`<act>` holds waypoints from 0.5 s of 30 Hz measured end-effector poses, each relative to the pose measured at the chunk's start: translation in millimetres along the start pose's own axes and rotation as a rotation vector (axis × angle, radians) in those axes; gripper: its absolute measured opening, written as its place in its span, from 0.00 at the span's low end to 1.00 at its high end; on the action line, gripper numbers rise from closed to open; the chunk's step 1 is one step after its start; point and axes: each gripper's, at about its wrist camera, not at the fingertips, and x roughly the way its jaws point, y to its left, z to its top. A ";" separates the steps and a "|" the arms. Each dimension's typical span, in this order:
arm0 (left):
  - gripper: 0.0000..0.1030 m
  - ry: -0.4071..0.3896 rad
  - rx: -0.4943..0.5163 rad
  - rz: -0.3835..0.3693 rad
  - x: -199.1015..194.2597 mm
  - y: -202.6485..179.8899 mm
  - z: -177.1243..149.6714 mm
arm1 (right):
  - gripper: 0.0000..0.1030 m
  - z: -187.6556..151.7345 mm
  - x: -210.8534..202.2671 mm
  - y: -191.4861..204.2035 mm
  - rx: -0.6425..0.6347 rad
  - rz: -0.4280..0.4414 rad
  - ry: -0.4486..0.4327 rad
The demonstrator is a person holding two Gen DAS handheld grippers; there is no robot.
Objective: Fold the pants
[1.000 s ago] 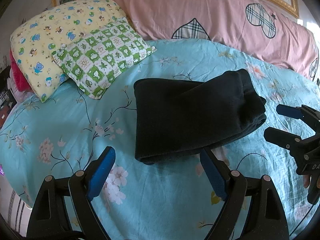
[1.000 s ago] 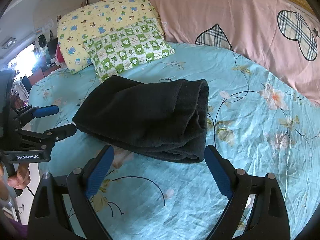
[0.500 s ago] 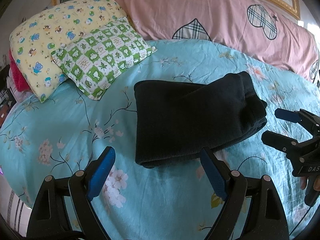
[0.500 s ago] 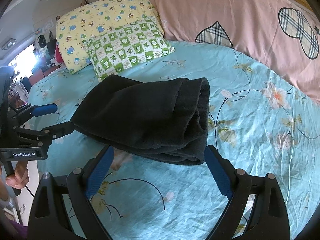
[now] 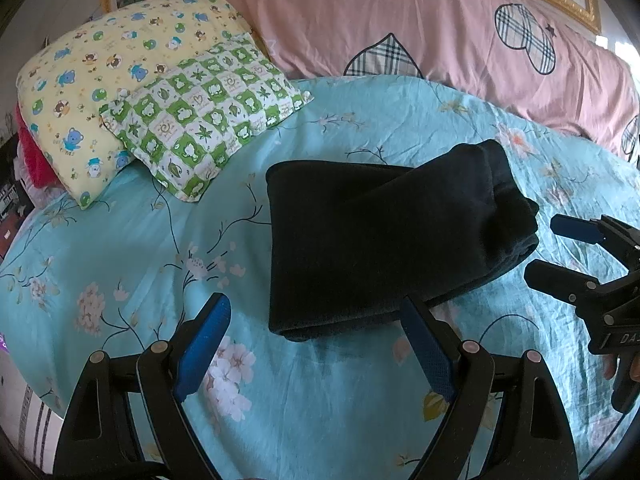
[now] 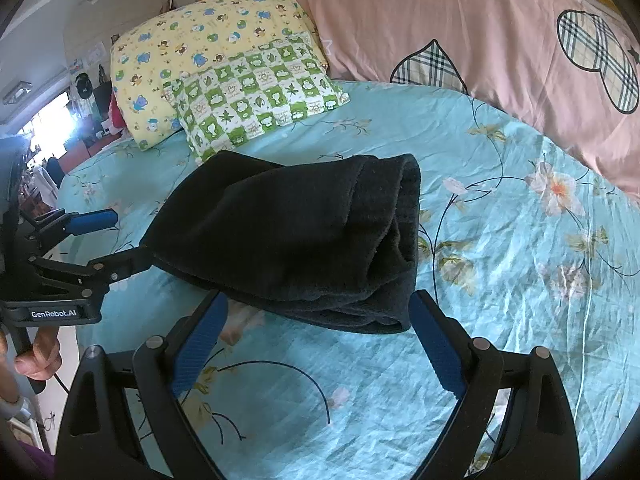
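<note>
Both grippers have eased a little closer to the pants since a second ago: in the right wrist view the left gripper (image 6: 102, 240) now has its lower finger tip at the bundle's left edge, where earlier it stood apart. The black pants (image 5: 384, 240) lie folded into a thick bundle in the middle of the blue floral bedsheet (image 5: 120, 248), layered edges facing the right gripper (image 5: 548, 250). Both grippers are spread wide and hold nothing; the left gripper's blue pads (image 5: 202, 344) hover just short of the bundle's near edge, while the right gripper's pads (image 6: 436, 346) frame its near corner. A green checked pillow (image 5: 200, 120) rests on a yellow pillow (image 5: 100, 80) behind, beside a pink quilt (image 5: 440, 28).
</note>
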 end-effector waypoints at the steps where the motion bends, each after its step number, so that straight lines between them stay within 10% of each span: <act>1: 0.85 0.001 -0.002 -0.001 0.1 0.3 0.2 | 0.89 0.3 0.3 -0.2 0.000 0.001 0.000; 15: 0.85 -0.009 -0.002 0.000 -1.9 3.2 9.3 | 0.89 7.5 1.3 3.3 -0.005 0.003 -0.012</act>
